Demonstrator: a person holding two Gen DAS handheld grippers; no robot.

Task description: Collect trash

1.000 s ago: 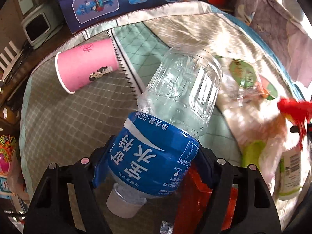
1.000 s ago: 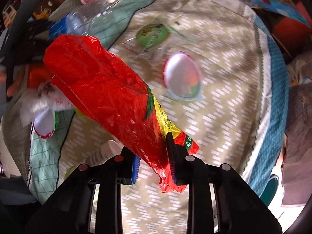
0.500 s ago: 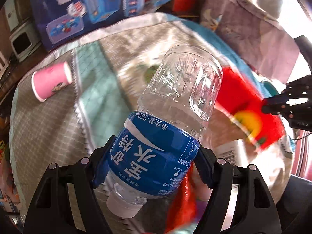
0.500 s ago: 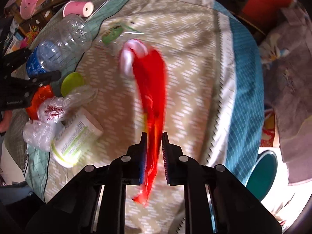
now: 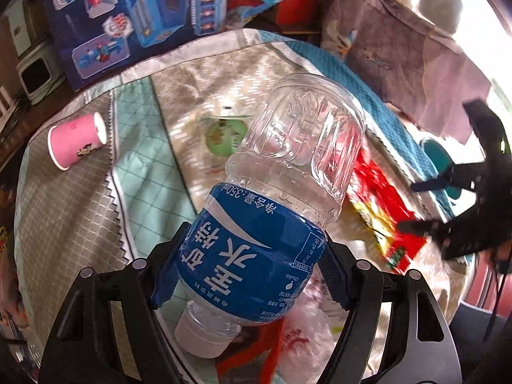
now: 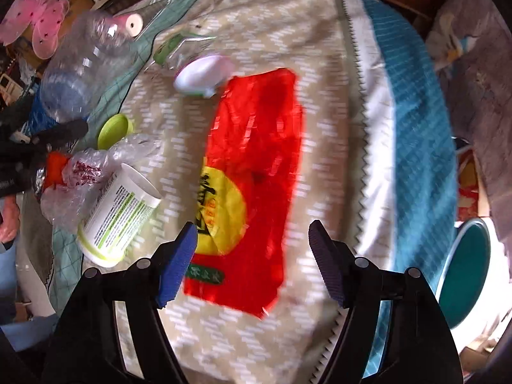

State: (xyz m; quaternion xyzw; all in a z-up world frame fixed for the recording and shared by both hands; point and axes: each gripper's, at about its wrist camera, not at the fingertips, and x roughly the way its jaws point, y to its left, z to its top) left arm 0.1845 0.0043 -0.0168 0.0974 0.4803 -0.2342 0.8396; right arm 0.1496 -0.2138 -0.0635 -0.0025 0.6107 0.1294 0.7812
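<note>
My left gripper (image 5: pixel 252 256) is shut on a clear plastic bottle (image 5: pixel 288 176) around its blue label, cap end toward the camera. The bottle hangs above the patchwork cloth; it also shows at the left of the right wrist view (image 6: pixel 80 76). My right gripper (image 6: pixel 252 233) has its jaws opening wide, and neither pad touches anything. A red and yellow snack wrapper (image 6: pixel 259 160) lies spread and blurred on the cloth beneath the jaws. In the left wrist view the wrapper (image 5: pixel 380 198) sits just left of the right gripper (image 5: pixel 422 206).
On the cloth are a white tub with a green label (image 6: pixel 118 214), a green lid (image 6: pixel 115 128), crumpled clear plastic (image 6: pixel 96 163), a white lid (image 6: pixel 204 73) and a pink paper cup (image 5: pixel 76 140). A teal bowl (image 6: pixel 464 268) sits past the right edge.
The right gripper, which pinched the red wrapper, has opened and the wrapper has dropped flat onto the cloth. The left gripper has carried the bottle away from the pink cup.
</note>
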